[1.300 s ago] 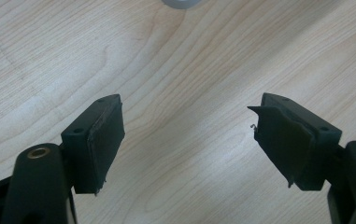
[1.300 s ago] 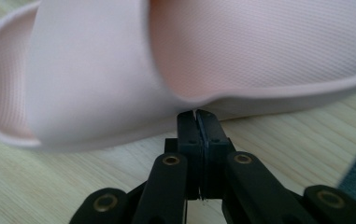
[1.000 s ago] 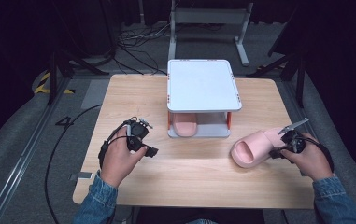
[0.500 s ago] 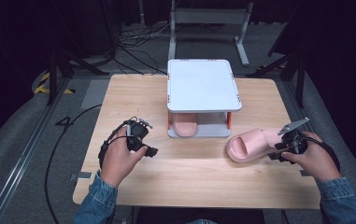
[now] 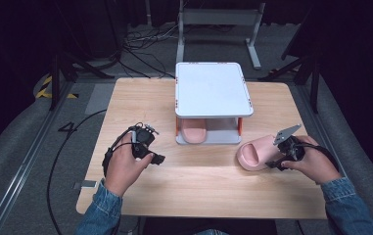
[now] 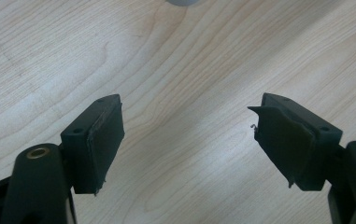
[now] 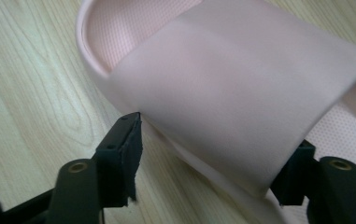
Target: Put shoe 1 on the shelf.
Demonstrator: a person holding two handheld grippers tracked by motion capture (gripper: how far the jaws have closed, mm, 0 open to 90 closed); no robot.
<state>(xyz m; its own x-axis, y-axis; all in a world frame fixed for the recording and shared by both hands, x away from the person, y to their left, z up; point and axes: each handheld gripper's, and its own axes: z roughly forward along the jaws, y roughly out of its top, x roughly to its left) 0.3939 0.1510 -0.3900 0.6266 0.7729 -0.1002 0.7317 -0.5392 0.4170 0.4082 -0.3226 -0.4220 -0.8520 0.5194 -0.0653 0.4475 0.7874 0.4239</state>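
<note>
Light wooden table [image 5: 140,98] carrying a small white two-level rack [image 5: 211,89] at back centre, one pink slipper [image 5: 193,131] on its lower shelf, another pink slipper [image 5: 254,155] on the tabletop front-right.

- The pink slipper [image 5: 253,155] in the right gripper [image 5: 278,159] has slid leftward over the wooden table [image 5: 208,188], ending nearer the white rack [image 5: 212,90] than a second ago.
- Its open end has swung round to face the rack's lower shelf more squarely.
- The person's right hand [image 5: 311,164] has followed it inward from the table's right edge.
</note>
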